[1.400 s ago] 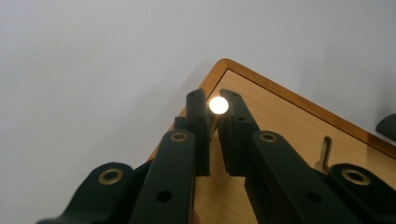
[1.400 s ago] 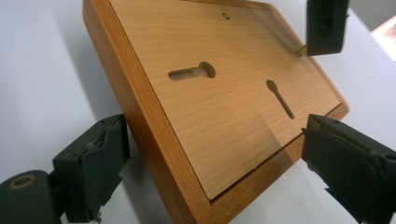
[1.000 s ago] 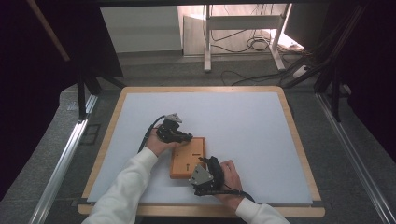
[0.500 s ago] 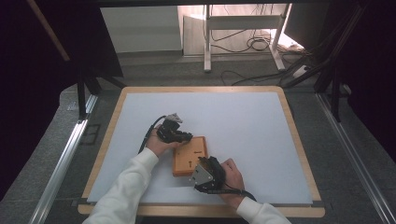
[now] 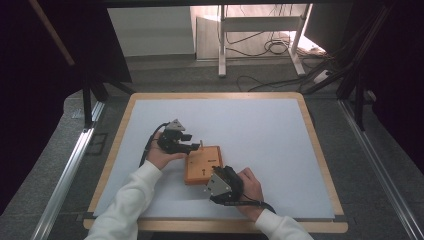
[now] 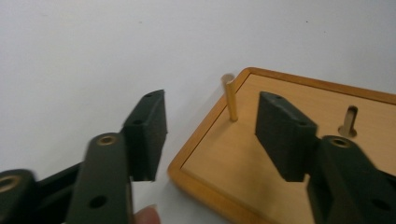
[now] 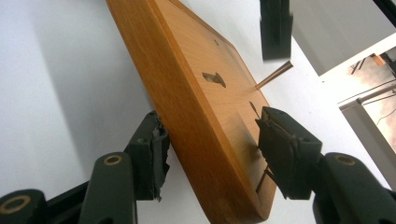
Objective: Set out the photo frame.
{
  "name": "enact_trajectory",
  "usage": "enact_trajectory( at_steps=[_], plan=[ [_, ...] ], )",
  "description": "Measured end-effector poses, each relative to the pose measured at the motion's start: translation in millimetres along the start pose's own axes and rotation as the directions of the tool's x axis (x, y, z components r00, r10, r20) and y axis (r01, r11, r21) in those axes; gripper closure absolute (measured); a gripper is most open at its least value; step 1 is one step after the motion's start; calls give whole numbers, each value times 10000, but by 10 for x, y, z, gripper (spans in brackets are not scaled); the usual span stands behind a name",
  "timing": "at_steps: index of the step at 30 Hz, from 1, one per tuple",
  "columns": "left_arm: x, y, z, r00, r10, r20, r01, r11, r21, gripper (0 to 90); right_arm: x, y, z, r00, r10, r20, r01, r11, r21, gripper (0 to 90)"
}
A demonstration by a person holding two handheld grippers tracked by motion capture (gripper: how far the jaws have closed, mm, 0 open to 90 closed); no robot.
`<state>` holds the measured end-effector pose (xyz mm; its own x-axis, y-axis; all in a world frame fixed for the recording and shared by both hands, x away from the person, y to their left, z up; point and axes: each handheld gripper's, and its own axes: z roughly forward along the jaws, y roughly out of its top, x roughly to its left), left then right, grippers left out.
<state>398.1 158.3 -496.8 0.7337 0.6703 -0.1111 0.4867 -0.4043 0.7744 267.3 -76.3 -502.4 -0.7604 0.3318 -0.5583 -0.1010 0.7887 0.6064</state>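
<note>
A small wooden board (image 5: 202, 165) with several holes lies on the white mat. A thin brass-coloured peg (image 5: 201, 145) stands upright in a hole at its far left corner (image 6: 230, 100). My left gripper (image 5: 194, 146) is just left of the peg. Its jaws have just been opening and now stand open (image 6: 210, 135), the peg free beyond them. My right gripper (image 5: 219, 176) is at the board's near right corner. Its jaws have just been closing around that corner (image 7: 210, 149), and both pads look pressed against the board (image 7: 187, 116). The peg (image 7: 274, 74) shows beyond.
The white mat (image 5: 260, 130) sits in a wooden-rimmed table top (image 5: 320, 150). Metal rails run along the left (image 5: 70, 170) and right (image 5: 375, 165) sides. A stand's legs and cables (image 5: 260, 45) lie beyond the far edge. A keyhole slot (image 6: 349, 121) is open in the board.
The left jaws have opened off the peg and the left hand has drawn back a little. The right jaws have closed in on the board's near corner.
</note>
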Motion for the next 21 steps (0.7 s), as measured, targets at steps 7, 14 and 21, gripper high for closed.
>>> enact_trajectory(
  at_steps=[7,14,21],
  plan=[
    [49,-256,-265,9986,-309,-435,293,9989,-373,362,-78,11,-43,10000,-1,-92,0,9999,-133,470],
    [75,-495,-434,9965,-477,-683,450,9981,-416,361,-161,49,-64,9996,-72,-281,69,9999,-121,488],
    [58,-662,-449,9960,-411,-788,398,9990,-179,361,-225,113,-68,9987,-228,-448,225,9997,-66,515]
  ],
)
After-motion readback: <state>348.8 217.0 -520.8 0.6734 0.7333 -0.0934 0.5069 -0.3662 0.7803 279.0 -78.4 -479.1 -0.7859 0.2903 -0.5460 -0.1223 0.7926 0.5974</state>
